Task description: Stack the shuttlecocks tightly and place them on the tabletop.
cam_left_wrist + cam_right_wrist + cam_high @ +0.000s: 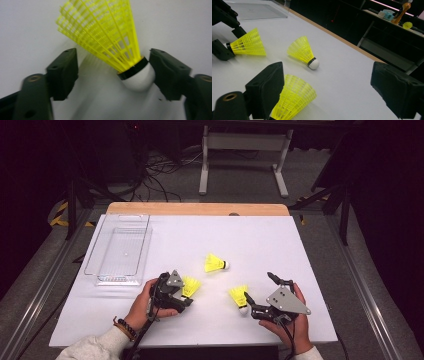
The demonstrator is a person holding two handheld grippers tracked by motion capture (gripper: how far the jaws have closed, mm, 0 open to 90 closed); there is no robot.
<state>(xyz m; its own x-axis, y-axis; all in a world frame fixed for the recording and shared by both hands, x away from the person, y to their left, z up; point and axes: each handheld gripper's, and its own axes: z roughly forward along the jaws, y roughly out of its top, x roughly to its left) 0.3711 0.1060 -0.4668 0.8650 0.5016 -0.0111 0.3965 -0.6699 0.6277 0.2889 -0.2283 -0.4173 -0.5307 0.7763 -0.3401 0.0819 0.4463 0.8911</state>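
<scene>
The left gripper [186, 296] has its jaws set around a yellow plastic-mesh shuttlecock with a white rounded cork nose and black band [113, 42]. In the left gripper view, one jaw touches the cork while the other stands clear of the skirt, with bare table between, so the jaws are partly drawn in but nothing is clamped yet. The shuttlecock lies on the white table top [260, 240], nose towards one finger, skirt fanning away from both.

It looks very light, and I'd judge the lattice skirt springy and easily crushed or bent. The cork nose is the firm part, though round and smooth, so it could squirt out sideways. The black band, where skirt meets cork, seems the safest hold.

The right gripper [261, 293] stands wide open. A second yellow mesh shuttlecock [293, 100] lies against its near finger, well apart from the far one. A third yellow shuttlecock [303, 53] lies beyond both sets of fingers, and a clear plastic rectangular tray [121, 251] sits farther off, past the left gripper.
</scene>
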